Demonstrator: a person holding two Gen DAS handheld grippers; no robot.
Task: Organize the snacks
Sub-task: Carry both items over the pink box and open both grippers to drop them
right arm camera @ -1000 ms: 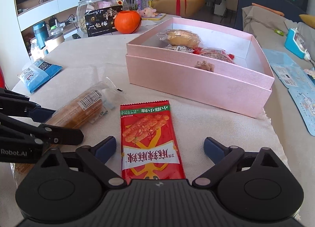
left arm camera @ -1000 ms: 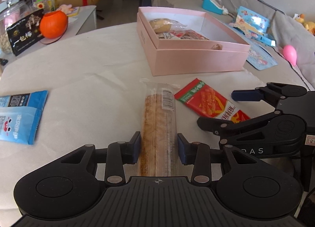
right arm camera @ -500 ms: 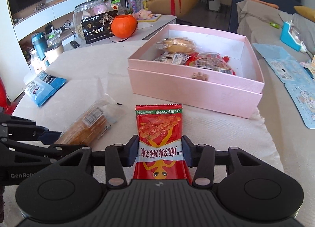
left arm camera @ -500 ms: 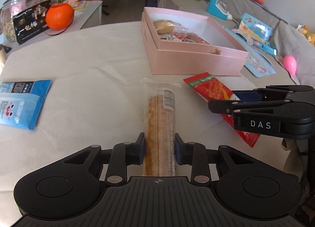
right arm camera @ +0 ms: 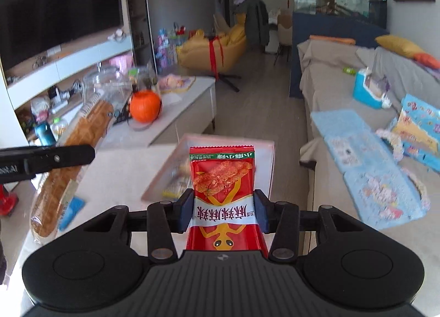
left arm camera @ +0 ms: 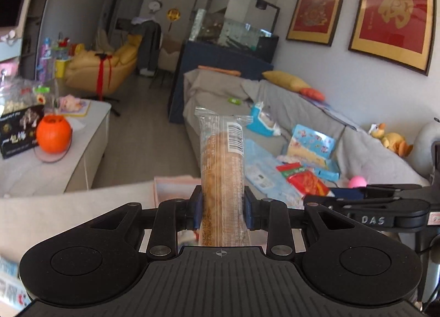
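Left gripper (left arm camera: 222,208) is now clamping the long bread stick pack (left arm camera: 222,163). It was lying flat on the table (right arm camera: 121,168) a second ago with the jaws only straddling it; now it is hanging in the air, sticking out forward past the blue pads.

Right gripper (right arm camera: 224,214) is doing the same with the red snack bag (right arm camera: 223,193). Its jaws were wide open around the bag a second ago; now they are pinching it at the sides, and the bag is riding well above the table.

Meaning: both picks are done, both hands are carrying. The pink box (right arm camera: 264,157) is sitting just beyond the red bag, with snacks already in it, so the drop-off is probably next.

Writing, left to right:
- Black box (left arm camera: 20,133) far left, by the orange pumpkin (left arm camera: 53,135): white characters, too blurred to read.
- Bread pack: barcode near the top, a printed date near the jaws, partly legible, looks like 2026/06/25.
- Right gripper's arm as seen from the left camera: "DAS".
- Red bag: white band with red Chinese characters, green strip on top, small text not readable.
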